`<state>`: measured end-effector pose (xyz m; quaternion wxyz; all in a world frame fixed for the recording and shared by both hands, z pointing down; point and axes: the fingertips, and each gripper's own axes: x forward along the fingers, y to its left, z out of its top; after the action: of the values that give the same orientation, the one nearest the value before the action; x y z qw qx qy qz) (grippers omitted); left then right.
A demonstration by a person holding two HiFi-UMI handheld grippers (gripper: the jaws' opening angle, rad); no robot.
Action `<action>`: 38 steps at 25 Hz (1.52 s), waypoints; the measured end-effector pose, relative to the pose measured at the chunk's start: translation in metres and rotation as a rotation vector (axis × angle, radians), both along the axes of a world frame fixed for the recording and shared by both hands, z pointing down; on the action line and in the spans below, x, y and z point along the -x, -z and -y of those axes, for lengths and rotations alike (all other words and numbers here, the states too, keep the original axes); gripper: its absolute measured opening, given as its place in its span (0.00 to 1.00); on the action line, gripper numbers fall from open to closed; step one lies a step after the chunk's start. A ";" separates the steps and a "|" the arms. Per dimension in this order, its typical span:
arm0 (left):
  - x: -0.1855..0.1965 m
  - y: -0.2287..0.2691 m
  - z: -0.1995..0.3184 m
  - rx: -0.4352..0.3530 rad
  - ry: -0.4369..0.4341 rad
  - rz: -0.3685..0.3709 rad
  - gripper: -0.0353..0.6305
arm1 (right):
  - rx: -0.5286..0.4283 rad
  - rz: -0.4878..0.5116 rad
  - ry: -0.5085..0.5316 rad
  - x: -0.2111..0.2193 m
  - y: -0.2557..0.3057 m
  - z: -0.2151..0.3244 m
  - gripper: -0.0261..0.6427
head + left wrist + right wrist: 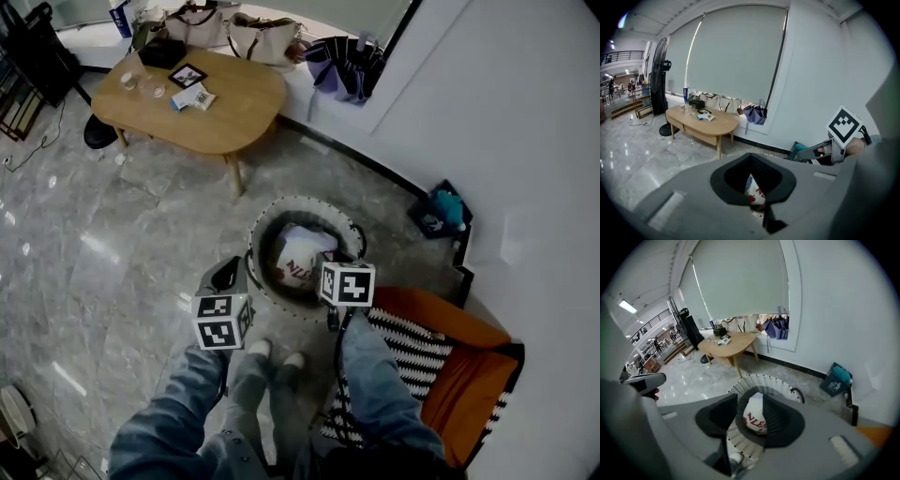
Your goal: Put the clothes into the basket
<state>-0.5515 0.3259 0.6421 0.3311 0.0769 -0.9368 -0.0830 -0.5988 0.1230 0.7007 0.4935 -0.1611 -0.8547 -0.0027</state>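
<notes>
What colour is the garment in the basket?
The garment is white with red lettering; right gripper view.

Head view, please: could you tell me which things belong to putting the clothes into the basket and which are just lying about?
For the job:
basket
white printed garment, lying inside it
left gripper and right gripper, both open

Just lying about:
wooden table
bags on the ledge
blue bin
orange seat
</notes>
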 end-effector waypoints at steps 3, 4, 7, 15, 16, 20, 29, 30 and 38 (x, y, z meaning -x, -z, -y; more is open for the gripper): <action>0.002 -0.001 0.003 0.007 -0.010 -0.008 0.07 | 0.001 -0.005 -0.006 -0.004 -0.002 0.007 0.30; 0.003 0.000 0.005 0.008 -0.015 -0.006 0.07 | 0.001 -0.006 -0.012 -0.005 -0.002 0.010 0.30; 0.006 0.003 0.011 0.004 -0.025 0.001 0.07 | 0.018 0.011 -0.024 -0.009 0.002 0.016 0.30; 0.004 0.040 0.019 -0.010 -0.035 0.034 0.07 | 0.016 0.137 -0.002 -0.031 0.057 0.033 0.14; 0.002 0.049 0.019 -0.011 -0.038 0.043 0.07 | 0.010 0.157 -0.012 -0.036 0.069 0.040 0.13; -0.003 0.099 0.030 -0.010 -0.078 0.111 0.07 | -0.022 0.260 -0.094 -0.055 0.130 0.080 0.05; -0.004 0.222 0.072 -0.033 -0.171 0.319 0.07 | -0.051 0.525 -0.319 -0.105 0.274 0.176 0.04; -0.001 0.235 0.075 -0.030 -0.184 0.344 0.07 | -0.061 0.546 -0.334 -0.107 0.284 0.183 0.04; 0.006 0.283 0.105 -0.035 -0.242 0.431 0.07 | -0.039 0.635 -0.438 -0.121 0.324 0.215 0.04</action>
<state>-0.5578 0.2206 0.3594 0.1297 0.2101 -0.9682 -0.0407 -0.4776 -0.0922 0.3765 0.1962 0.0437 -0.9789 0.0369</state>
